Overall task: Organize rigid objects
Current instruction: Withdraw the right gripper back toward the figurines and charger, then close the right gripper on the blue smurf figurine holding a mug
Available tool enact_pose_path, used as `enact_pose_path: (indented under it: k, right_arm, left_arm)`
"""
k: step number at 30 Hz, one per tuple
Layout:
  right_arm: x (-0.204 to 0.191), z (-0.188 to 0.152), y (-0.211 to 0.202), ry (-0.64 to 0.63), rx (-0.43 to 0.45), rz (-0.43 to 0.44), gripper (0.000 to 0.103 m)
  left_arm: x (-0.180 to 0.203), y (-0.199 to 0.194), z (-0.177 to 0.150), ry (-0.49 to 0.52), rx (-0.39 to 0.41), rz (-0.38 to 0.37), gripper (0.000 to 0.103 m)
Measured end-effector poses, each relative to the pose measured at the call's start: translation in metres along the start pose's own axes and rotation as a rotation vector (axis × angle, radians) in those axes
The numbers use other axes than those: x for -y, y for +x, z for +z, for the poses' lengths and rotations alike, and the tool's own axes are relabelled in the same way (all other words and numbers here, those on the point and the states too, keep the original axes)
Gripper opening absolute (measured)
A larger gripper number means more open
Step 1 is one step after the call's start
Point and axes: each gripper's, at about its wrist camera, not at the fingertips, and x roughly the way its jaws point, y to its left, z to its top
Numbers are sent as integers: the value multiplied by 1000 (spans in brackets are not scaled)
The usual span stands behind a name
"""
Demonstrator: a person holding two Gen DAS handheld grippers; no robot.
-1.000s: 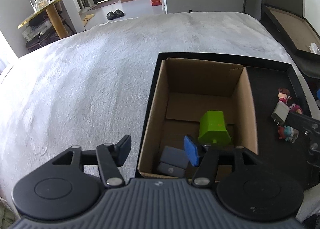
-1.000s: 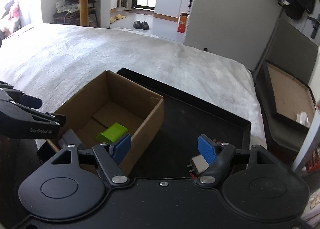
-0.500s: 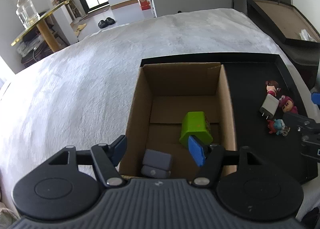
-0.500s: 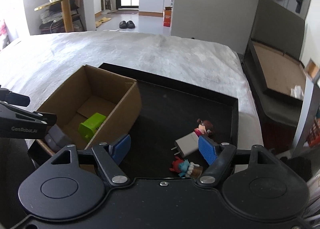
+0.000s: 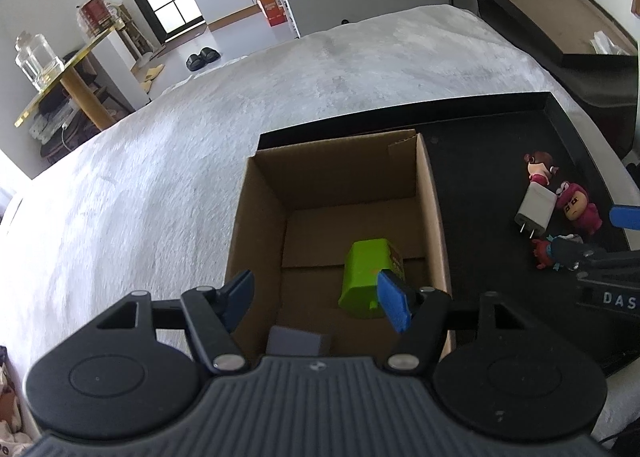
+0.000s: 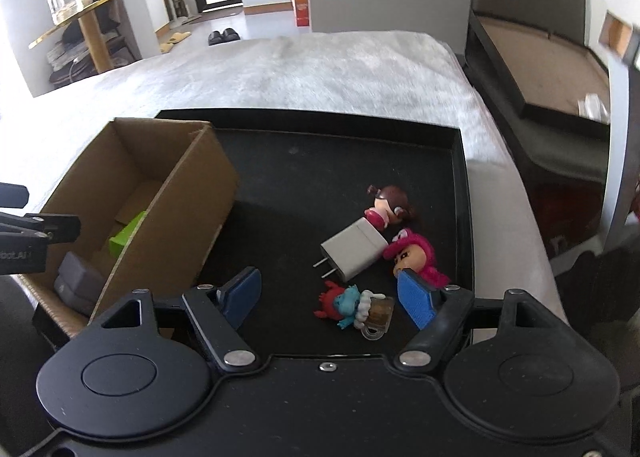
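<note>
The left gripper [image 5: 318, 299] points steeply down, its blue-padded jaws parted with nothing pressed between them. The right gripper [image 6: 328, 295], to its right, tilts down likewise; its jaws are opening and grip nothing.

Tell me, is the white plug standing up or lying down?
Lying down. The white plug rests flat on the black tray, its two prongs pointing sideways toward the cardboard box, not up.

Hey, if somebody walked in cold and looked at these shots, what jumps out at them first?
Probably the bright green block lying in the open cardboard box at the left of the black tray. Next, the cluster at the tray's right: a white charger ringed by three small figurines.
</note>
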Motion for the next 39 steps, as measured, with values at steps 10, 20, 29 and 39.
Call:
enact_pose_path:
  k: [10, 20, 29, 39]
  right_arm:
    - [10, -16, 36, 54, -29, 4, 82]
    - [16, -26, 55, 91, -39, -39, 82]
    - [18, -32, 55, 65, -45, -26, 59]
    - [20, -29, 43, 66, -11, -15, 59]
  left_arm:
    - [14, 14, 10, 17, -14, 9, 67]
    - [34, 11, 19, 35, 4, -13, 67]
    - [52, 22, 13, 66, -18, -28, 67]
    - [54, 25, 12, 63, -18, -17, 67]
